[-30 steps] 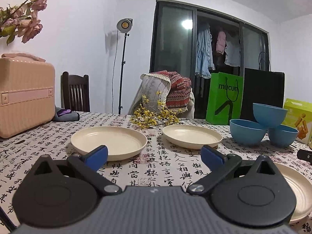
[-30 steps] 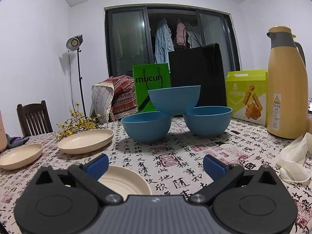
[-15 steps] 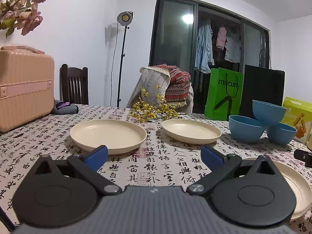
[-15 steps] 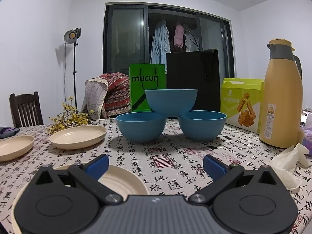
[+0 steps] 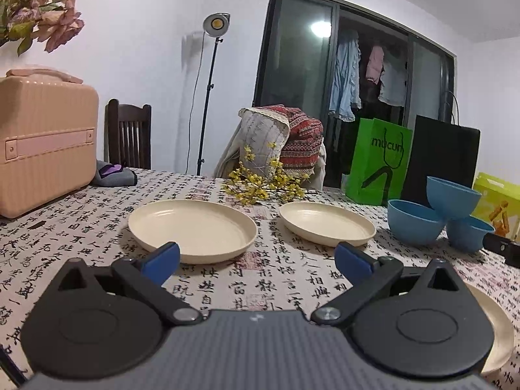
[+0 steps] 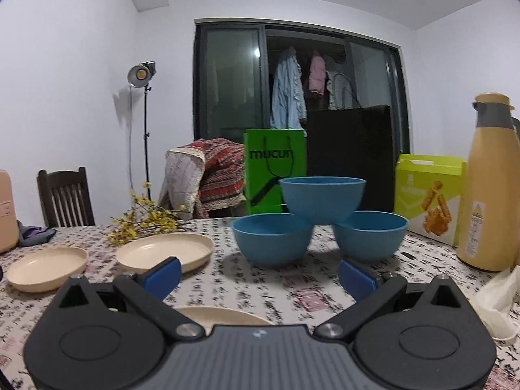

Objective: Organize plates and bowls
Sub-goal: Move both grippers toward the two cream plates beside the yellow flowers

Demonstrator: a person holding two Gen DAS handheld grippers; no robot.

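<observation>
— Two grippers, left gripper (image 5: 256, 256) and right gripper (image 6: 259, 273), both spread wide, holding nothing. Raised a little since a second ago, more tabletop showing.

— Meaning nothing sorted yet: three plates (image 5: 192, 225) apart, three blue bowls (image 6: 272, 239) pyramided beyond. Calligraphy tablecloth (image 5: 260, 279), lamp-lit room, dark wardrobe (image 6: 292, 81) behind.

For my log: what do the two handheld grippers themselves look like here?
Both look alike. The left gripper and right gripper each have a grey ribbed body with a small white mark at its front edge, two black rounded housings with disc insets, black link arms on silver pivot screws, and blue finger pads. No cables, hands or sleeves show.
</observation>
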